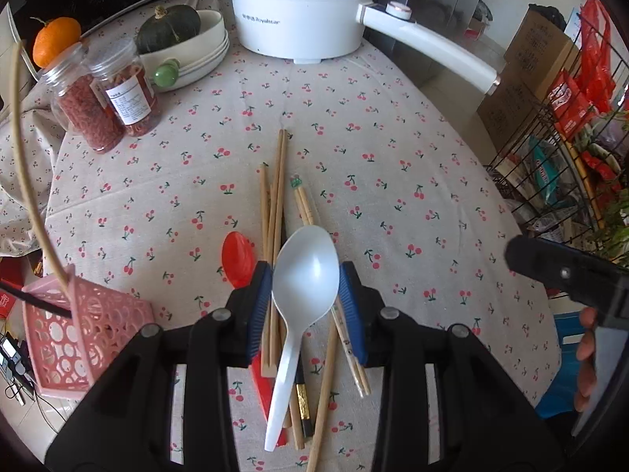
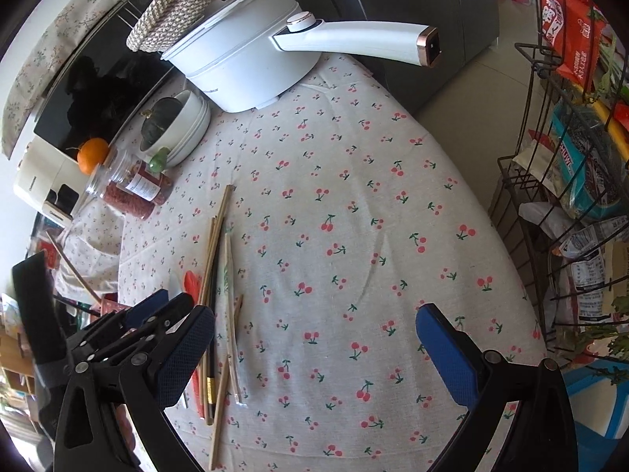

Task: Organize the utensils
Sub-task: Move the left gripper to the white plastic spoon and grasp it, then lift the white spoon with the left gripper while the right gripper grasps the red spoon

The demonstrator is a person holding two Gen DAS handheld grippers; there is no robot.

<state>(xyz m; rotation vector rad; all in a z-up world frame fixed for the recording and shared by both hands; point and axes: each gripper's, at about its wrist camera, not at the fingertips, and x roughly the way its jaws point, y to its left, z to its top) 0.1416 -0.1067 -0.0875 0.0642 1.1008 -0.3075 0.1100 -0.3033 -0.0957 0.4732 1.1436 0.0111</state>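
the left gripper is clamped on the bowl of a white spoon, its handle running back under the gripper over a pile of chopsticks on the counter. a red spoon just left is half hidden. a pink basket sits further left. the right gripper stands wide, nothing between its pads.
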